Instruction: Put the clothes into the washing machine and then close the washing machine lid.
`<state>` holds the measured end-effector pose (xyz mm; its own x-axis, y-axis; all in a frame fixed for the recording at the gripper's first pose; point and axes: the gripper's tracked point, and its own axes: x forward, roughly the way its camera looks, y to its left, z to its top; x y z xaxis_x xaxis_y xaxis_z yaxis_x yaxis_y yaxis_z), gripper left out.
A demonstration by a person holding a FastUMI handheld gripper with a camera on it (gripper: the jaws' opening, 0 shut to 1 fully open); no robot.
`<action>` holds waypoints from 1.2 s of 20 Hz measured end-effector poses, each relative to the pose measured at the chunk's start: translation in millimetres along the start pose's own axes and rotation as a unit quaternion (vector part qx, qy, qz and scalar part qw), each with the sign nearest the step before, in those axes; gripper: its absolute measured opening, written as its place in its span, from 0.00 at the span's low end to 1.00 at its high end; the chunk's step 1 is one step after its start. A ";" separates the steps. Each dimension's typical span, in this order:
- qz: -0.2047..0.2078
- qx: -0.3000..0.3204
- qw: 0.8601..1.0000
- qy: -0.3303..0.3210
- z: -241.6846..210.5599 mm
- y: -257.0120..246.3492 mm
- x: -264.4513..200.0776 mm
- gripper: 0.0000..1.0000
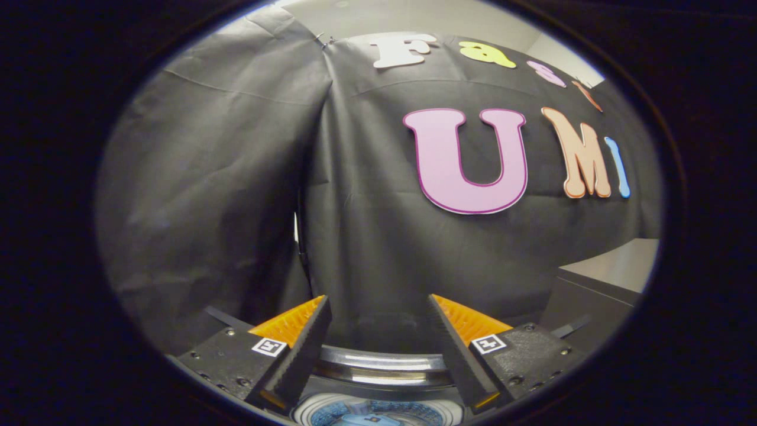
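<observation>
My gripper [378, 307] is open, with a wide gap between its fingers and nothing held. Below and between the fingers lies the washing machine's round opening, its shiny metal rim [378, 367] showing as a curved band. Under that rim I see part of the drum's inside [372, 414], pale with a blue patterned part. The gripper hangs above the machine and faces the black cloth wall. No clothes can be made out.
The black cloth wall [236, 177] stands close ahead, beyond the machine. A grey box-like cabinet [603, 278] sits beyond the right finger, its flat top about level with the fingertips.
</observation>
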<state>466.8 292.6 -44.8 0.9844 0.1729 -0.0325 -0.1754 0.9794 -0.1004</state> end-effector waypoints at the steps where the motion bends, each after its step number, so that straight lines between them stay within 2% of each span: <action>1: 0.000 0.000 1.000 0.003 -0.8 -0.5 -1.2 0.98; 8: 0.001 0.004 1.000 0.020 -7.3 2.1 -11.6 0.98; 10: -0.004 0.012 0.999 0.040 -15.3 2.1 -19.6 0.97; 13: -0.041 0.016 0.995 0.094 -42.1 -6.2 -39.1 0.97; 15: -0.032 0.015 0.994 0.108 -53.4 0.4 -49.8 0.97; 24: -0.058 0.013 0.994 0.095 -37.8 -11.9 -115.4 0.96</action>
<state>354.8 257.1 -77.4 0.9772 0.0379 -0.2090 -0.0577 0.9943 -0.0896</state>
